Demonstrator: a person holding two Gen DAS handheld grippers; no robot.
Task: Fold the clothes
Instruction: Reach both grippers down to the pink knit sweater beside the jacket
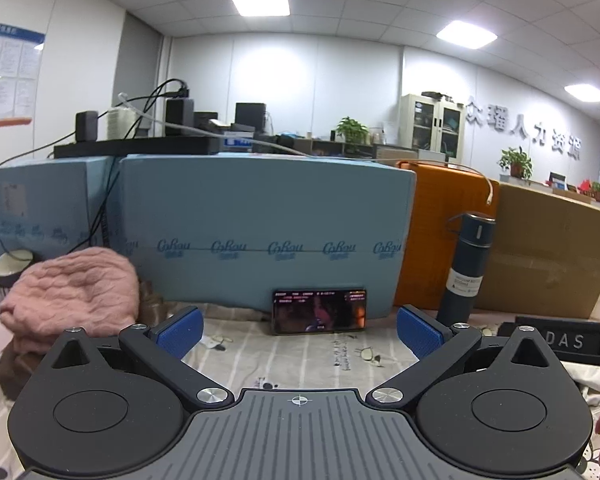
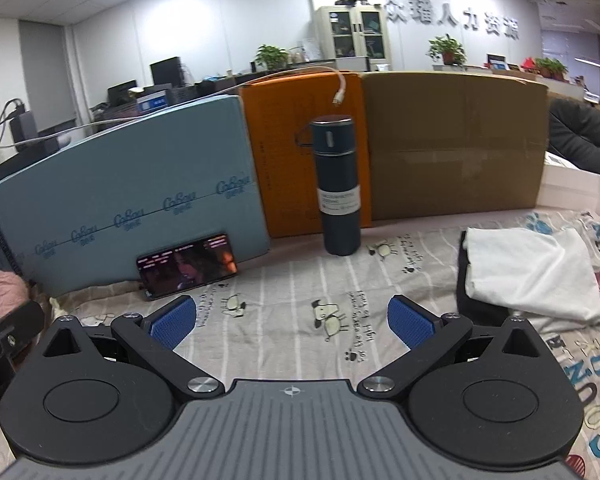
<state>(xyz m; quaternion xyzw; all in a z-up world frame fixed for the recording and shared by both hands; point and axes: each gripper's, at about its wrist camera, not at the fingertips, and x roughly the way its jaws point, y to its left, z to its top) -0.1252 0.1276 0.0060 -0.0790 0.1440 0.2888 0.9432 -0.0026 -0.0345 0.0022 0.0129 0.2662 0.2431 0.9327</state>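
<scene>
A folded white garment (image 2: 532, 268) lies on top of a folded black one (image 2: 470, 300) at the right of the patterned bedsheet (image 2: 300, 280). A pink knitted sweater (image 1: 72, 292) sits in a heap at the left. My left gripper (image 1: 300, 332) stands open above the sheet, nothing between its blue pads. My right gripper (image 2: 292, 322) is open too, hovering left of the white garment and holding nothing. The right gripper's black body (image 1: 568, 340) shows at the right edge of the left wrist view.
A phone (image 1: 320, 311) with a lit screen leans on a blue box (image 1: 260, 236). A dark flask (image 2: 337, 184) stands before an orange box (image 2: 300, 152) and a brown carton (image 2: 456, 140). A bowl (image 1: 10, 266) sits far left. Cables hang over the boxes.
</scene>
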